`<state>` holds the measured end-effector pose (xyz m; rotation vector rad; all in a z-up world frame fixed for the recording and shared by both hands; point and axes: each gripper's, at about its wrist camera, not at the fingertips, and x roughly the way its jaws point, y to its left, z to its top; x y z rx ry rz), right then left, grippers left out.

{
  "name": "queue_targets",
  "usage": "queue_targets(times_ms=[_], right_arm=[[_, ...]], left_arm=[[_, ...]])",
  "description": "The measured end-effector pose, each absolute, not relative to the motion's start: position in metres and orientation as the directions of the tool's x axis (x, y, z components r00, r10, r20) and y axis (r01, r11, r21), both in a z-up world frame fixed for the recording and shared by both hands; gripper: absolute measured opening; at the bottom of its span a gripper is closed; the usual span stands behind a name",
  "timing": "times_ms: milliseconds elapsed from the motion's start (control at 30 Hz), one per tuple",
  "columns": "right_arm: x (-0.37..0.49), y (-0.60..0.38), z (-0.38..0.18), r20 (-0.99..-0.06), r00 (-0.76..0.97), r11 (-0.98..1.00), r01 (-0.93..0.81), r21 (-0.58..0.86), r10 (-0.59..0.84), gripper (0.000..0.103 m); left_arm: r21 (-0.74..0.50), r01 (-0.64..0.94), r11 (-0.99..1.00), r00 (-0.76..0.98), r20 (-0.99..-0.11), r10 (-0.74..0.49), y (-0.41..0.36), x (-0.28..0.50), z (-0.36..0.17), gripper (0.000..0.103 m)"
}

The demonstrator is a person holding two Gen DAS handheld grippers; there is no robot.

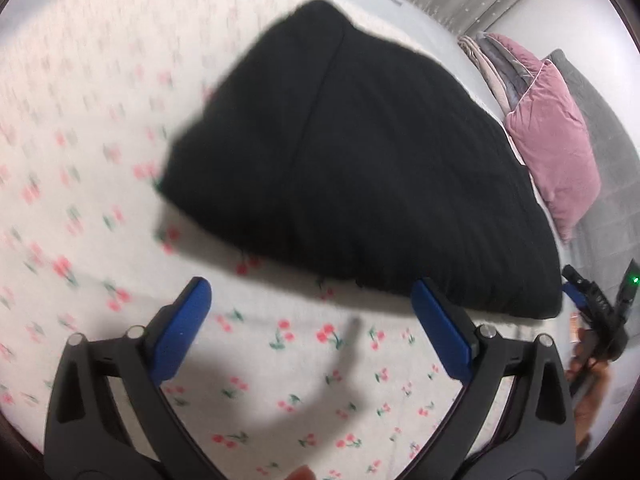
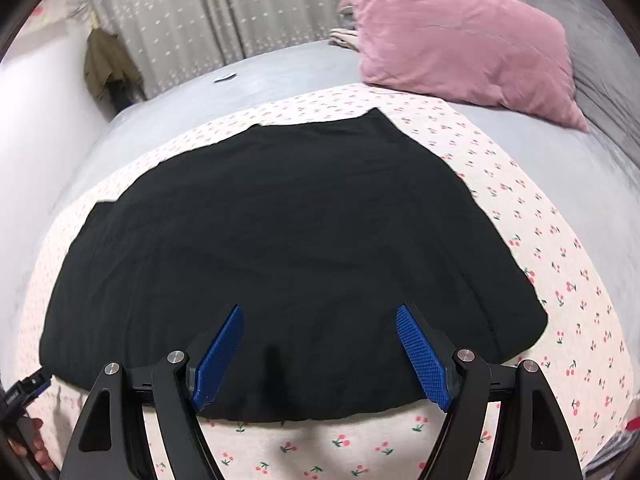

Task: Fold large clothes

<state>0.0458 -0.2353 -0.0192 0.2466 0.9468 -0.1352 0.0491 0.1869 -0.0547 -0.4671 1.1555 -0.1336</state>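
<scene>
Pink pillow [image 2: 460,36] on grey bedding [image 2: 256,80]; curtain [image 2: 224,12] behind.

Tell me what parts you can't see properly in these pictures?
- Left wrist view: the cherry sheet is smeared by motion blur.
- Left wrist view: the other tool is cut off by the right edge.
- Right wrist view: the small thing on the grey cover is too tiny to name.
- Both views: the black garment shows no details.

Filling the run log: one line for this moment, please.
left tool: open, empty | right tool: open, empty | black cloth garment: flat on cherry-print sheet
</scene>
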Motion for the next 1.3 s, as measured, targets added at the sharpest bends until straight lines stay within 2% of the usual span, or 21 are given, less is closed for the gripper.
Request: queue_targets(times_ms=[133,467,967,1000,1033,1133,1233,1300], right_arm=[[0.048,-0.226,-0.019,-0.812,0.584,0.968,0.201,0.149,0.004,0.080],[0.059,-0.212,-0.028,-0.824,0.566,0.972,0.176,0.153,0.027,0.080],[0.066,-0.209,-0.036,-0.837,0.547,0.974,0.178,0.141,0.021,0.080],[0.066,-0.209,-0.036,-0.837,0.546,0.974,0.179,0.139,0.020,0.080],[0.066,-0.208,-0.036,-0.838,0.545,0.974,0.180,0.137,0.017,0.080],[0.066,-0.206,-0.036,-0.839,0.545,0.975,0.183,0.130,0.009,0.080],[0.067,-0.205,-0.036,-0.838,0.545,0.975,0.186,0.125,0.003,0.080],[0.067,-0.203,-0.036,-0.837,0.547,0.974,0.189,0.126,0.002,0.080]], left_arm=[[-0.434,-0.114,0.894,0.448,-0.825,-0.344,0.178,0.046,-0.052,0.100],[-0.598,-0.140,0.789,0.535,-0.716,-0.448,0.168,0.055,-0.060,0.100],[-0.608,-0.146,0.781,0.678,-0.636,-0.368,0.179,0.084,-0.062,0.098],[-0.606,-0.155,0.780,0.684,-0.635,-0.357,0.180,0.086,-0.062,0.090],[-0.601,-0.170,0.781,0.689,-0.639,-0.342,0.183,0.088,-0.062,0.076],[-0.626,-0.206,0.752,0.690,-0.638,-0.342,0.194,0.094,-0.066,0.051],[-0.634,-0.193,0.749,0.699,-0.624,-0.348,0.195,0.094,-0.058,0.033],[-0.615,-0.156,0.773,0.722,-0.605,-0.336,0.191,0.090,-0.045,0.028]])
